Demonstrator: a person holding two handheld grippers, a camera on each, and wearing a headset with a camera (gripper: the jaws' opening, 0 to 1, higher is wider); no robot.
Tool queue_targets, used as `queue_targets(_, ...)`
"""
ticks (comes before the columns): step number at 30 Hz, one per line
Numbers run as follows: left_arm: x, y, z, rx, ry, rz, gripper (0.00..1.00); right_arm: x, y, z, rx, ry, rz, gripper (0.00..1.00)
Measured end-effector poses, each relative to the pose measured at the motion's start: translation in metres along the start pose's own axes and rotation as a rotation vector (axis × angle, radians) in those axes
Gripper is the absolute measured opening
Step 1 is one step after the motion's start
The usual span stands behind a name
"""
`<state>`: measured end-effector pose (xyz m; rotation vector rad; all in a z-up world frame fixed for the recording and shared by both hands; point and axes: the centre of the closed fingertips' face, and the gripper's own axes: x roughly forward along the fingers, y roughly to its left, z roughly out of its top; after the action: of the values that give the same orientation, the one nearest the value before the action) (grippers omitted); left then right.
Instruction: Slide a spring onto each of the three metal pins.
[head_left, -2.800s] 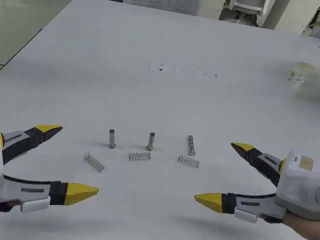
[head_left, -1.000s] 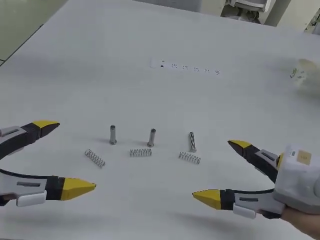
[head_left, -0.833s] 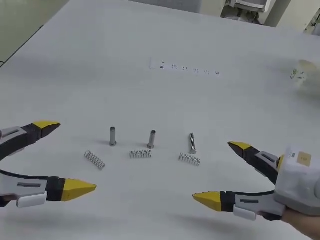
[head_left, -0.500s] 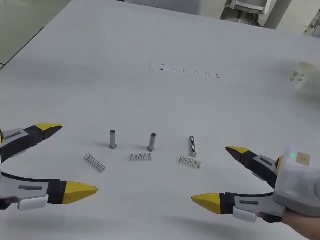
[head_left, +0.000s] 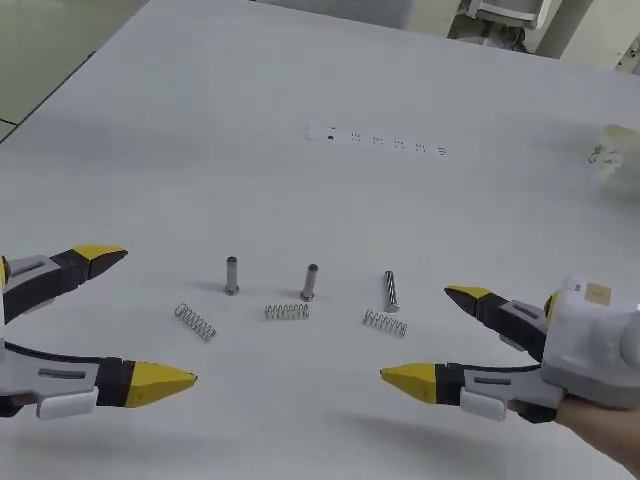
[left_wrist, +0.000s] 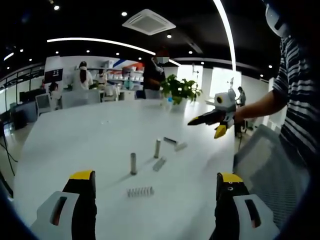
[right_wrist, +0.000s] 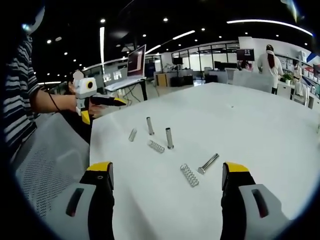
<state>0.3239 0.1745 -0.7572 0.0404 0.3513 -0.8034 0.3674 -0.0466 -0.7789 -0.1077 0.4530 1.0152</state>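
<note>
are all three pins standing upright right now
No, in the right gripper view the nearest pin lies flat on the table beside a spring, while the middle pin and far pin stand upright.

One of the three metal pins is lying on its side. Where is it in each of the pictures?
Head view: the lying pin is the rightmost of the row, just right of centre.
Left gripper view: the lying pin is farthest along the row, just right of centre.
Right gripper view: the lying pin is the nearest one, low and right of centre.
Shared landmark: the spring right beside it.
</note>
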Motion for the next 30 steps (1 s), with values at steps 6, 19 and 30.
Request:
queue_targets(6, 0.0, 0.0, 0.001, -0.004, -0.003, -0.002, 0.97, 0.002, -0.012, 0.006, 0.024, 0.005, -0.029, 0.84)
queue_targets(19, 0.0, -0.002, -0.003, -0.009, 0.013, -0.017, 0.95, 0.017, -0.031, 0.007, 0.045, 0.113, -0.054, 0.64)
queue_targets(30, -0.001, -0.002, -0.004, -0.009, 0.018, -0.016, 0.94, 0.031, -0.046, 0.005, 0.092, 0.181, -0.084, 0.57)
